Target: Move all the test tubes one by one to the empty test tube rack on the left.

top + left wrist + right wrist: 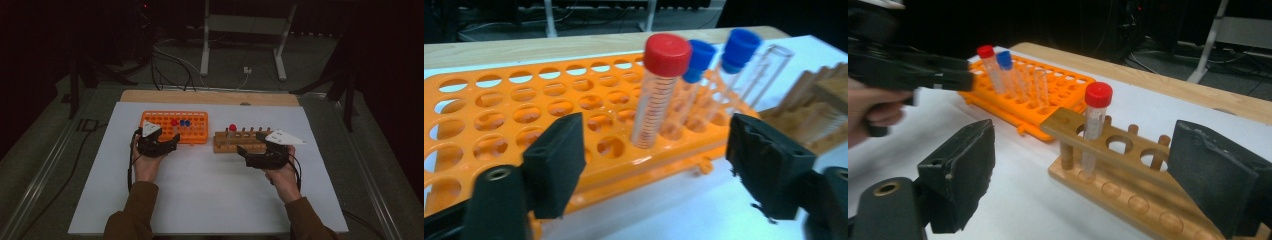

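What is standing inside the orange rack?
The orange rack holds a red-capped tube, two blue-capped tubes and an uncapped clear tube; their bottoms are hidden in the holes.

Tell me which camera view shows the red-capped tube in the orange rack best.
The left gripper view: the red-capped tube stands close and sharp, its printed scale readable, in the orange rack. The right gripper view shows it small and distant; the high view gives a red dot.

We see a dim room, our white-topped counter [210,200], its wooden far edge [210,96], a grey floor [310,65], a white metal stand [245,30], loose cables [170,65]
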`<act>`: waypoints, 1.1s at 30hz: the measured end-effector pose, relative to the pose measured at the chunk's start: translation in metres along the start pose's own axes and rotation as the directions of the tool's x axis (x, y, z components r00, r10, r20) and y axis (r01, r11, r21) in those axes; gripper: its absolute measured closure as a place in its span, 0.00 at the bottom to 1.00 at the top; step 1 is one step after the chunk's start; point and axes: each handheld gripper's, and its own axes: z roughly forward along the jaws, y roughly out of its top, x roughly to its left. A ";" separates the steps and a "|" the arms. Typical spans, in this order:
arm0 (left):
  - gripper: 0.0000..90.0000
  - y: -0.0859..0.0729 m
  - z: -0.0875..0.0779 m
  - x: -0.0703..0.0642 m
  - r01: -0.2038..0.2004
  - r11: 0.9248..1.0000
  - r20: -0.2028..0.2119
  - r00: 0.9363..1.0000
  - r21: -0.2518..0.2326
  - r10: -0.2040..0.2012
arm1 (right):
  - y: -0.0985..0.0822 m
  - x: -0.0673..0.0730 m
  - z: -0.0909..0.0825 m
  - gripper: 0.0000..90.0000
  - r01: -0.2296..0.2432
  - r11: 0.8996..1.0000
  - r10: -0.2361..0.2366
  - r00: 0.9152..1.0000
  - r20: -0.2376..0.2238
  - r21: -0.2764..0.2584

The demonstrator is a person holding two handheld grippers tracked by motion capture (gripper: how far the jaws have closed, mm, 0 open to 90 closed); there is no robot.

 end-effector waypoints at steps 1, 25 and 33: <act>0.19 -0.001 -0.003 -0.001 -0.004 1.000 0.006 1.000 -0.001 0.004 | 0.002 0.000 0.005 0.15 0.004 1.000 -0.004 1.000 0.009 0.006; 0.05 -0.003 -0.035 -0.049 -0.070 0.994 0.145 0.986 -0.078 0.081 | 0.010 -0.008 0.077 0.78 -0.030 0.996 0.025 0.997 0.069 0.078; 0.14 0.015 -0.022 -0.077 -0.126 0.987 0.197 0.970 -0.096 0.144 | 0.030 -0.004 0.050 0.78 0.023 1.000 -0.022 0.997 0.080 -0.018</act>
